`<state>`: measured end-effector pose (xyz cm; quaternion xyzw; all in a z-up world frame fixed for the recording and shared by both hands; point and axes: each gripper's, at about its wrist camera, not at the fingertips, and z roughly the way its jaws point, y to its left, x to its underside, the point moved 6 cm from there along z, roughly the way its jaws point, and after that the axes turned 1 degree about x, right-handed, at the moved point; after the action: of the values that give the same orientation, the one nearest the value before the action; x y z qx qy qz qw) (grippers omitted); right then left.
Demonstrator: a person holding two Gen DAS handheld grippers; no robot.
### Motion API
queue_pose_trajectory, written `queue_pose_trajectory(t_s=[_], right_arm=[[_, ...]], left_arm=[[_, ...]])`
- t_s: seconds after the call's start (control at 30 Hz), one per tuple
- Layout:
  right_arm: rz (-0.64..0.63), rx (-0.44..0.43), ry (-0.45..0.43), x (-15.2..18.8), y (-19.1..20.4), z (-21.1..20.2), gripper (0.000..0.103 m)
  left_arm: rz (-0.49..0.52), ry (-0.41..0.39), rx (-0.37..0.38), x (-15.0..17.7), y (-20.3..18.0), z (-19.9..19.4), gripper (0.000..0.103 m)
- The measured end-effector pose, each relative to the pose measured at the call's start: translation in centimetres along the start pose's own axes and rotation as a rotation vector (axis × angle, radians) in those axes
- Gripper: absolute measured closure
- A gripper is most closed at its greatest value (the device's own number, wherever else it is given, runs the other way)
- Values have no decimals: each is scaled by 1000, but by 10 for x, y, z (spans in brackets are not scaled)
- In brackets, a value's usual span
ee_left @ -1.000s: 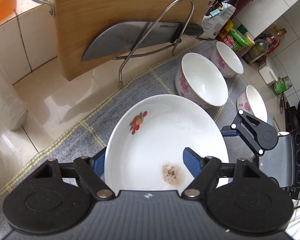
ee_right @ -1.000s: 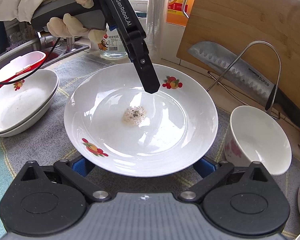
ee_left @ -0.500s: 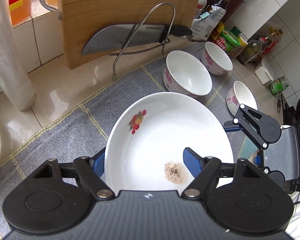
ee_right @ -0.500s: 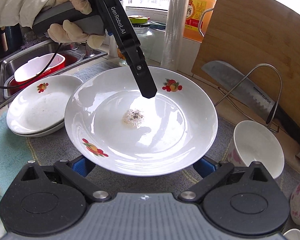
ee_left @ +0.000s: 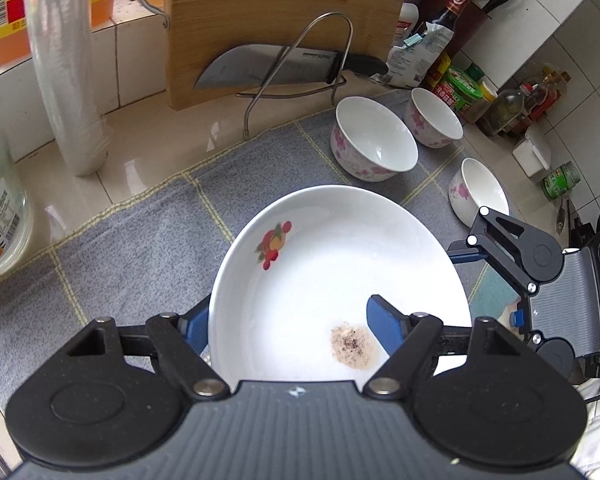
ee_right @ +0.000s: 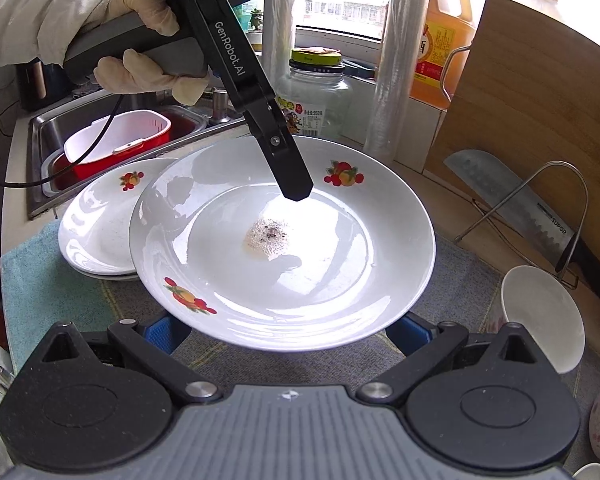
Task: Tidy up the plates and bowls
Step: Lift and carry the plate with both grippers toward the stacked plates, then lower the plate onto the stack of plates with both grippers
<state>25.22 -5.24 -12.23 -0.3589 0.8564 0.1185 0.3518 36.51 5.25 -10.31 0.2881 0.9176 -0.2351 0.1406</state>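
A white plate (ee_left: pixel 332 256) with fruit decals and a brown food stain hangs tilted above the grey mat (ee_left: pixel 140 248). My left gripper (ee_left: pixel 288 320) is shut on its rim: one blue pad lies on the inside and the other is under the edge. In the right wrist view the plate (ee_right: pixel 220 280) fills the middle, with the left gripper's upper finger (ee_right: pixel 292 176) resting on it. My right gripper (ee_right: pixel 288 332) is open, its blue fingers spread beneath the near rim. A stack of matching plates (ee_right: pixel 96 224) lies just left of it. Three pink-flowered bowls (ee_left: pixel 374 140) (ee_left: pixel 436 118) (ee_left: pixel 482 192) stand on the mat.
A cutting board (ee_left: pixel 280 12) leans on the wall with a cleaver (ee_left: pixel 268 70) in a wire rack. A roll of film (ee_left: pixel 64 64), a jar (ee_right: pixel 316 96) and oil jugs line the sill. A sink (ee_right: pixel 112 128) holds a red tub. Condiment bottles (ee_left: pixel 460 88) crowd the right.
Both grippers have risen with the plate and carried it toward the sink side. The plate stack now sits partly behind the held plate, and the bowls lie farther off.
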Motion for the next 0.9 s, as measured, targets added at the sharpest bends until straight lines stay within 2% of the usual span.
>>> queue_pose_trajectory(t_s=[0.9], right_arm=[[-146,-137,15,-37,85,33,0]], left_arm=[[-168,-79,-59,99,47,-62,26]])
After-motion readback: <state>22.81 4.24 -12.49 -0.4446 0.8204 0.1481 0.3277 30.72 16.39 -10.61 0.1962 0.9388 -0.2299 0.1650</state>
